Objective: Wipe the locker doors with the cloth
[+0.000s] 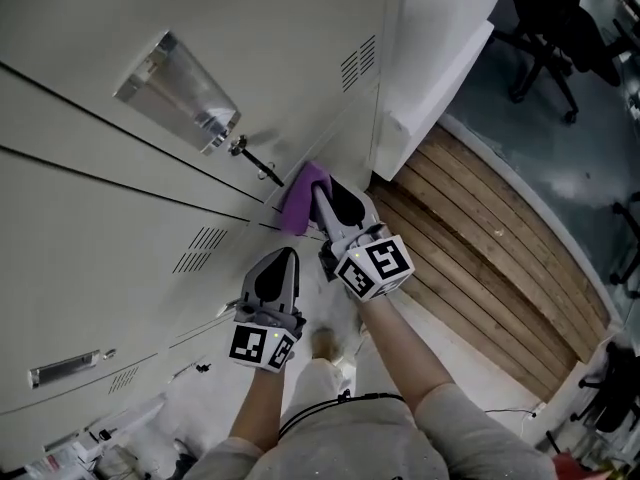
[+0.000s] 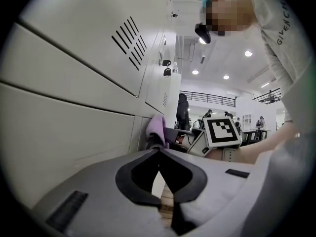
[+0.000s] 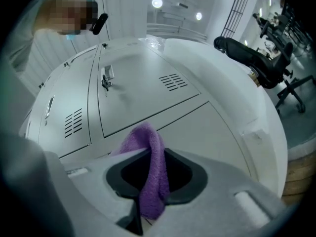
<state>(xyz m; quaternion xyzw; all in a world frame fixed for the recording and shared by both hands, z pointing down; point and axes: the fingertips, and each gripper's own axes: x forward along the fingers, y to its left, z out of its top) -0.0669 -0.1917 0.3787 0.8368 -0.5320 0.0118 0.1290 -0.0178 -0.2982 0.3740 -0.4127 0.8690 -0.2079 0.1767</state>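
Observation:
A purple cloth (image 1: 304, 196) is pinched in my right gripper (image 1: 322, 204) and pressed against the cream locker doors (image 1: 180, 198) low on the bank, near the doors' lower right corner. In the right gripper view the cloth (image 3: 149, 169) hangs folded between the shut jaws, with a door panel (image 3: 148, 90) right behind it. My left gripper (image 1: 283, 265) hovers just left of the right one, close to the locker face, jaws shut with nothing between them. From the left gripper view the cloth (image 2: 158, 128) and the right gripper's marker cube (image 2: 221, 131) show ahead.
A door handle with a key (image 1: 255, 161) sits just above the cloth, and vent slots (image 1: 200, 248) to the left. A white wall corner (image 1: 430, 78) ends the lockers. Wooden planks (image 1: 480, 268) and office chairs (image 1: 545, 38) lie to the right.

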